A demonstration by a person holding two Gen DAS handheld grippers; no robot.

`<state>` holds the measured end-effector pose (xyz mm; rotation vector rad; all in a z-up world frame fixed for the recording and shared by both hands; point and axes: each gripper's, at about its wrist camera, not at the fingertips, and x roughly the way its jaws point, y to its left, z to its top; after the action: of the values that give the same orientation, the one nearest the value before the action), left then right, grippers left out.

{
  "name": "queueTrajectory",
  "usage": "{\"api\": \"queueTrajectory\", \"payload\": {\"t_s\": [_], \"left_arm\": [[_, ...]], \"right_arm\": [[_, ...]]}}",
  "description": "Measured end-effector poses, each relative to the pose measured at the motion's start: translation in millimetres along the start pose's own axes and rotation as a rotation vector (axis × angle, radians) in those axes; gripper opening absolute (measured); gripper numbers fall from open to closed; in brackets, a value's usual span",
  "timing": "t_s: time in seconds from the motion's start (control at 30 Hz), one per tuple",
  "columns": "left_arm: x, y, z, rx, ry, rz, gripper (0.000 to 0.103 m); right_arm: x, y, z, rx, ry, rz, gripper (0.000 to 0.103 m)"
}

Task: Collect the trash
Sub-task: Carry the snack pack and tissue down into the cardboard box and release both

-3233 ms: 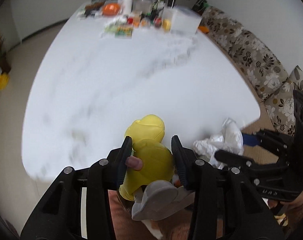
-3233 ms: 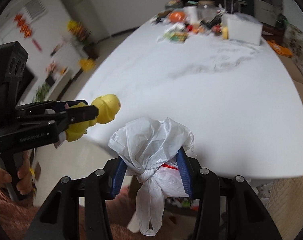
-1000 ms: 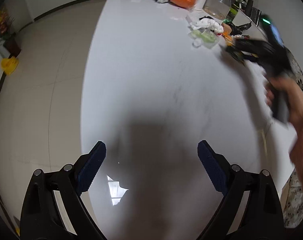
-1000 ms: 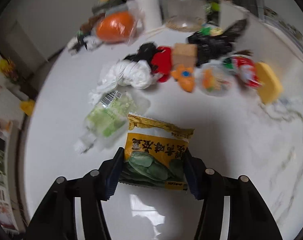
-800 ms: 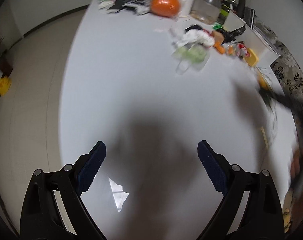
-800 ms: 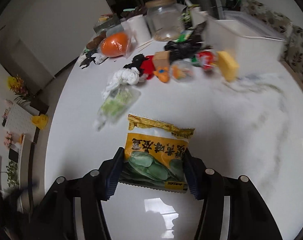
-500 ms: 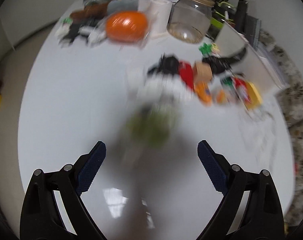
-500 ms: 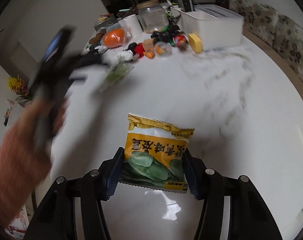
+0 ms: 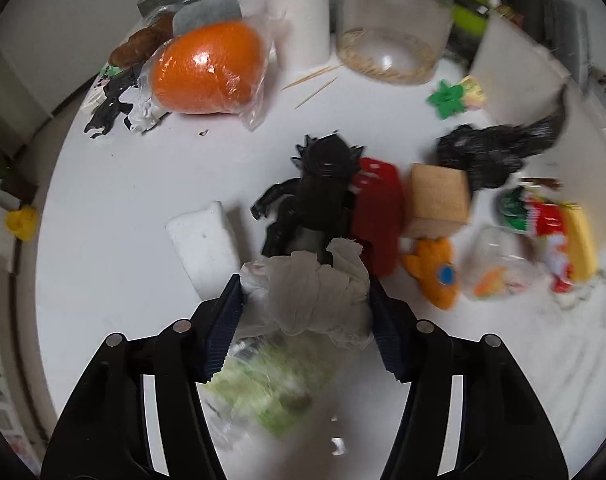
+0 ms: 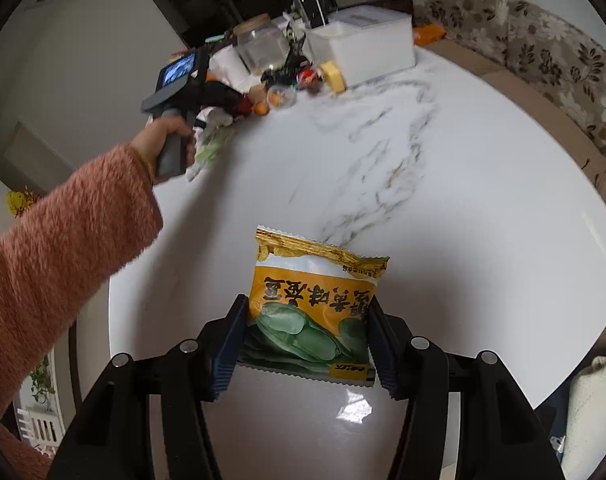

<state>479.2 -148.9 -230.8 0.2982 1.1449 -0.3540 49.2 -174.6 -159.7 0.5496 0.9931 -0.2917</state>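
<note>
In the left wrist view my left gripper (image 9: 303, 285) is closing its jaws over the clutter. A crumpled white plastic wad (image 9: 303, 300) sits between the pads and touches both. A blurred greenish clear bag (image 9: 263, 392) hangs below the wad. In the right wrist view my right gripper (image 10: 307, 336) is shut on a yellow snack packet (image 10: 315, 304) with green leaves printed on it, held above the white marble table (image 10: 463, 200). Far off at the left, a hand in a pink sleeve (image 10: 63, 248) holds the left gripper's handle (image 10: 175, 92) at the pile.
Around the wad lie a black toy figure (image 9: 319, 184), a red item (image 9: 377, 208), a wooden block (image 9: 439, 200), a white foam block (image 9: 203, 240) and an orange toy (image 9: 435, 272). Behind stand a bagged orange (image 9: 207, 68), a glass jar (image 9: 391, 28) and a white box (image 10: 359, 48).
My left gripper swept across the table to the clutter and narrowed its wide jaws around the white wad. My right gripper drew back from the clutter with the snack packet.
</note>
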Motion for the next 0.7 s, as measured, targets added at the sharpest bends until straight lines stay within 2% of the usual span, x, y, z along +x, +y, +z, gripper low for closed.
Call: {"api": "queueTrajectory", "payload": {"t_s": [0.17, 0.27, 0.4, 0.53, 0.7], "left_arm": [[-52.8, -5.0, -20.9, 0.056, -0.108, -0.026, 0.058], [-102.6, -3.8, -45.0, 0.098, -0.196, -0.054, 0.058], [-156.9, 0.0, -83.2, 0.115, -0.265, -0.094, 0.059], [-203.6, 7.6, -141.6, 0.121, -0.304, -0.097, 0.059], [-240.4, 14.4, -224.8, 0.06, -0.273, -0.072, 0.059]], "right_arm": [[-5.5, 7.9, 15.8, -0.046, -0.051, -0.056, 0.056], [-7.2, 12.2, 23.6, -0.075, -0.07, -0.084, 0.056], [-10.4, 19.7, 30.8, -0.133, -0.087, -0.092, 0.056], [-15.9, 26.2, 30.1, -0.196, -0.086, -0.04, 0.056], [-20.1, 30.7, 9.7, -0.298, -0.045, 0.026, 0.056]]}}
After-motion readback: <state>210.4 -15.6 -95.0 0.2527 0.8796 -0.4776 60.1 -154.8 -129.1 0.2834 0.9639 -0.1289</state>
